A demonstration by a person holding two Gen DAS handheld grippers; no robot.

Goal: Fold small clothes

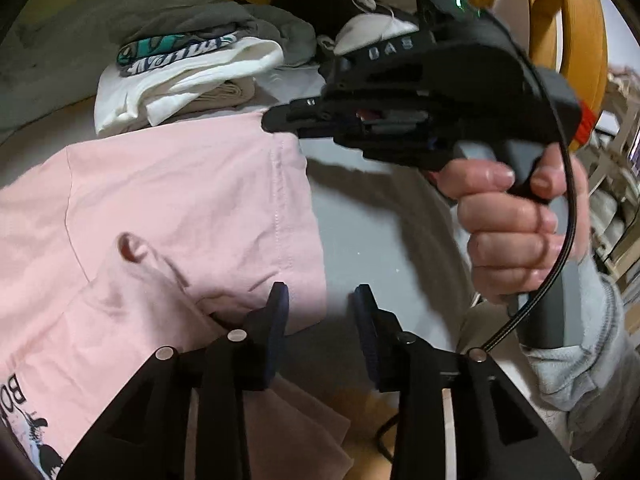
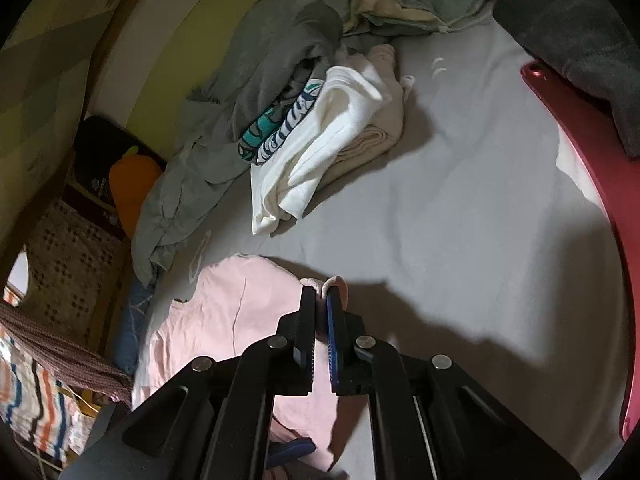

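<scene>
Pinching pink shirt (image 2: pixel 224 312) in right gripper (image 2: pixel 322 300), hand (image 1: pixel 516 224) visible only left-wrist

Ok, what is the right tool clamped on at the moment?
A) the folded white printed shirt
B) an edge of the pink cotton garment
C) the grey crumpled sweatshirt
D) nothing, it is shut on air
B: in the right wrist view the right tool has its two fingers closed together with a fold of the pink cotton garment pinched between them, poking out at the tips.
</scene>
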